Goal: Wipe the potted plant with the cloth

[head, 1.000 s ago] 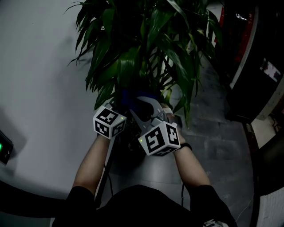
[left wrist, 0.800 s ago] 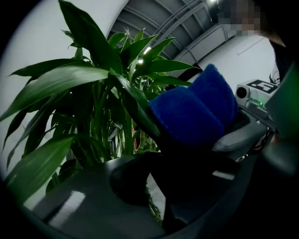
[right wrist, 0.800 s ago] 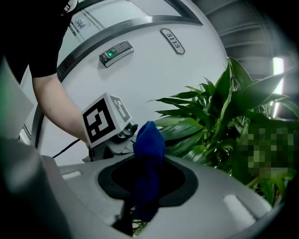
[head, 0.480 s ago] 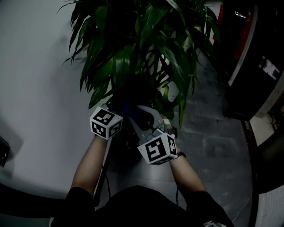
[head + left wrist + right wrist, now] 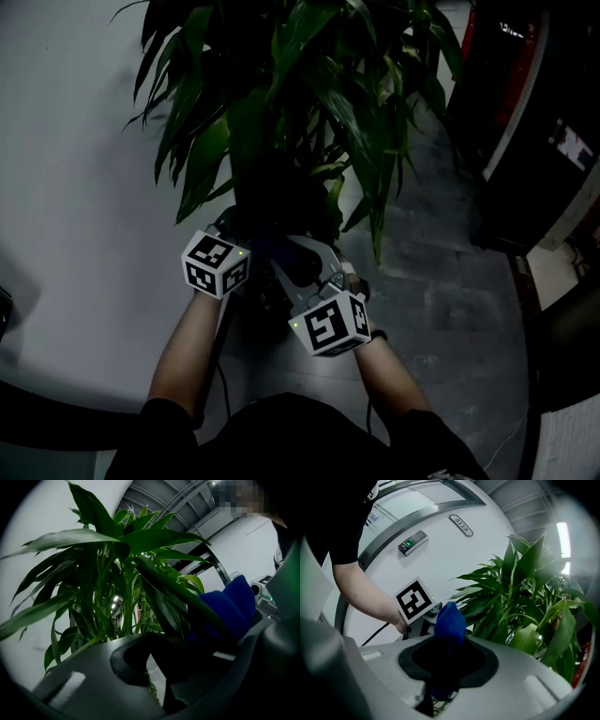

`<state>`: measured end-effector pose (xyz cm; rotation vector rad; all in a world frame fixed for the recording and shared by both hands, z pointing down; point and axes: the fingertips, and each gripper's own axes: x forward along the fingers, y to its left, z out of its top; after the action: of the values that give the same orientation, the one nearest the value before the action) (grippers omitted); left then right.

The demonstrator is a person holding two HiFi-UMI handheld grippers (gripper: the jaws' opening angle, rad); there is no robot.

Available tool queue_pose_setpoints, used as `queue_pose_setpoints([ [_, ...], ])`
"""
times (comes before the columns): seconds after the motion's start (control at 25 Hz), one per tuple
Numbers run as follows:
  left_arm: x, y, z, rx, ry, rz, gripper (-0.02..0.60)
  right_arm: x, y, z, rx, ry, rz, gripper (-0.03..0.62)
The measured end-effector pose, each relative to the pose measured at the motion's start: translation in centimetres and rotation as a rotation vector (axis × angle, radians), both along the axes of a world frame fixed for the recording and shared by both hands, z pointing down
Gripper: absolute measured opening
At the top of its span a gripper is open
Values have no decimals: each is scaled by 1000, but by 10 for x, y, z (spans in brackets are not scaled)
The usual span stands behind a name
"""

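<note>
The potted plant (image 5: 309, 84) with long green leaves fills the top of the head view. My left gripper (image 5: 246, 246) reaches in under the leaves, and in the left gripper view (image 5: 164, 656) its jaws are closed on one long dark leaf (image 5: 183, 592). My right gripper (image 5: 298, 259) is shut on a blue cloth (image 5: 450, 620), which pokes up between its jaws. The cloth (image 5: 229, 604) rests against that same leaf, just right of the left jaws. The left gripper's marker cube (image 5: 415, 602) shows beside the cloth.
A white curved wall (image 5: 84, 169) with a green-lit card reader (image 5: 412, 542) stands to the left. Grey floor tiles (image 5: 441, 272) lie to the right, before a dark cabinet (image 5: 534, 141). A black cable (image 5: 221, 375) hangs by my left arm.
Both grippers have drawn back toward me and lower in the head view, the right one further. The cloth has come along with them, and the plant sits higher in view.
</note>
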<state>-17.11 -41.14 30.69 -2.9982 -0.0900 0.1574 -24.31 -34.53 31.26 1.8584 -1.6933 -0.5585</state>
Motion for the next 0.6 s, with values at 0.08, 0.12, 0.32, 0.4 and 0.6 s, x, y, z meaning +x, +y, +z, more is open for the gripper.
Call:
queue_pose_setpoints([
  [0.08, 0, 3, 6, -5, -13, -12, 6, 1, 6, 6, -1, -4, -2, 106],
  [0.12, -1, 6, 9, -5, -22, -17, 6, 1, 10, 9, -2, -9, -4, 106],
  [0.32, -14, 18, 26, -25, -54, -65, 6, -2, 25, 28, -16, -66, -38, 106],
  [0.4, -21, 24, 35, -37, -65, -90, 6, -6, 31, 35, -32, -79, -64, 106],
  [0.6, -45, 35, 57, -78, -83, -183, 6, -19, 51, 50, -57, -93, -140, 106],
])
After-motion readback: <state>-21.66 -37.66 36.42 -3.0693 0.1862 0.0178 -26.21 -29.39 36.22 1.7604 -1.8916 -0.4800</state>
